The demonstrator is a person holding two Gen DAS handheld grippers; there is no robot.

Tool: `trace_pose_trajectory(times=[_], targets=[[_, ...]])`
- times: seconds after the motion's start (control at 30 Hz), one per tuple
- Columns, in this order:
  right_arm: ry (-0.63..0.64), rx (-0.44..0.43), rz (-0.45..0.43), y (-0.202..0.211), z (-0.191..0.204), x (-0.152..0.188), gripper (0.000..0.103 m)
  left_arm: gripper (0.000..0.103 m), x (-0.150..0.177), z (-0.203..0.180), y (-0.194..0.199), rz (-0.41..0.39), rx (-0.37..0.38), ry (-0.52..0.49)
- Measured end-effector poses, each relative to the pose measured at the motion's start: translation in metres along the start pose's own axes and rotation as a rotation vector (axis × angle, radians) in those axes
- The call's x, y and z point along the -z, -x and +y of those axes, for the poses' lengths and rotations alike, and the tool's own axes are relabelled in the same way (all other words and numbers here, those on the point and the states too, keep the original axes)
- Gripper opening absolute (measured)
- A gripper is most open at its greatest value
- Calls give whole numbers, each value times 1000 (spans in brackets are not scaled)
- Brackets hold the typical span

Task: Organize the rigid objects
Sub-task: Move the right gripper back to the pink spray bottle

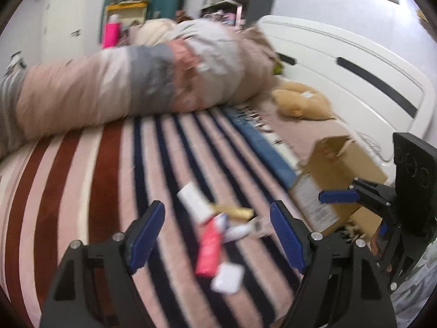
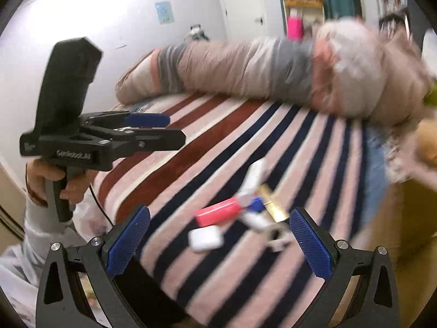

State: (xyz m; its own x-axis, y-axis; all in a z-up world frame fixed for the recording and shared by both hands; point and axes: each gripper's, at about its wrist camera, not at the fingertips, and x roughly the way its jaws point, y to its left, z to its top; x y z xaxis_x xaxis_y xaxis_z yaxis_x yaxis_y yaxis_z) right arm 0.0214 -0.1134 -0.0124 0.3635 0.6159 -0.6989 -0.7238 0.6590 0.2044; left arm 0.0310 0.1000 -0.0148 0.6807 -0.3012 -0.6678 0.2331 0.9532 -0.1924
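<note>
A small pile of rigid items lies on the striped bedspread [image 1: 82, 191]: a red box [image 1: 209, 251] [image 2: 217, 214], a white case [image 1: 228, 278] [image 2: 204, 238], a white tube [image 1: 192, 201] [image 2: 252, 181], a gold bar [image 1: 232, 211] [image 2: 273, 203] and small white and blue pieces. My left gripper [image 1: 218, 235] is open above the pile, empty; it also shows in the right wrist view [image 2: 158, 129]. My right gripper [image 2: 220, 243] is open over the pile, empty; it also shows in the left wrist view [image 1: 341, 195] by the cardboard box [image 1: 336, 180].
A long rolled quilt [image 1: 131, 82] [image 2: 259, 68] lies across the back of the bed. A plush toy [image 1: 300, 104] sits near the white headboard [image 1: 355, 63]. The open cardboard box also shows in the right wrist view [image 2: 404, 218]. A pink bottle [image 1: 110, 34] stands behind.
</note>
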Motion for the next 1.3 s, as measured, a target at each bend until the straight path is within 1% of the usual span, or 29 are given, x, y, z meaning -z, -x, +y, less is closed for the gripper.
trace_pose_trajectory(times=[0.03, 0.1, 0.13, 0.2, 0.27, 0.33, 0.37, 0.4, 0.43, 0.5, 0.6, 0.7, 0.73, 0.8, 0.93, 1.03, 1.1, 1.2, 1.3], targets=[[-41, -32, 28, -19, -1, 2, 97, 77, 7, 7, -1, 7, -11, 8], [-117, -63, 73, -48, -3, 10, 91, 77, 21, 22, -5, 20, -25, 32], [-152, -68, 91, -61, -2, 13, 89, 77, 26, 28, -7, 26, -25, 46], [-218, -71, 124, -85, -7, 19, 75, 77, 39, 38, -11, 34, -14, 75], [-296, -84, 154, -112, -12, 26, 70, 77, 47, 45, -17, 46, -7, 91], [-361, -60, 177, -134, -17, 31, 65, 77, 53, 51, -21, 58, -8, 106], [-387, -50, 181, -142, -20, 32, 61, 77, 55, 55, -23, 64, -9, 114], [-417, -48, 186, -149, -23, 34, 59, 77, 57, 58, -25, 67, -9, 121], [-476, -54, 191, -158, -30, 35, 59, 77, 60, 61, -26, 70, -7, 129], [-537, -50, 189, -166, -36, 38, 51, 77, 62, 65, -28, 72, 1, 139], [-568, -17, 172, -170, -36, 43, 42, 77, 63, 68, -29, 73, 10, 150], [-597, -35, 155, -166, -35, 51, 35, 77, 64, 73, -29, 74, 15, 159], [-597, -56, 161, -165, -33, 52, 35, 77, 64, 74, -30, 75, 18, 162], [-557, -81, 175, -163, -25, 53, 33, 77, 65, 75, -31, 76, 27, 170], [-454, -73, 180, -165, -10, 50, 32, 77, 66, 75, -34, 87, 29, 173], [-448, -89, 176, -164, -10, 50, 30, 77, 69, 75, -38, 99, 45, 186], [-436, -114, 168, -159, -7, 50, 30, 77, 68, 75, -39, 97, 78, 191], [-379, -113, 149, -151, 1, 45, 29, 77, 62, 69, -43, 96, 167, 198], [-340, -139, 131, -142, 6, 42, 28, 76, 57, 64, -57, 127, 217, 214]])
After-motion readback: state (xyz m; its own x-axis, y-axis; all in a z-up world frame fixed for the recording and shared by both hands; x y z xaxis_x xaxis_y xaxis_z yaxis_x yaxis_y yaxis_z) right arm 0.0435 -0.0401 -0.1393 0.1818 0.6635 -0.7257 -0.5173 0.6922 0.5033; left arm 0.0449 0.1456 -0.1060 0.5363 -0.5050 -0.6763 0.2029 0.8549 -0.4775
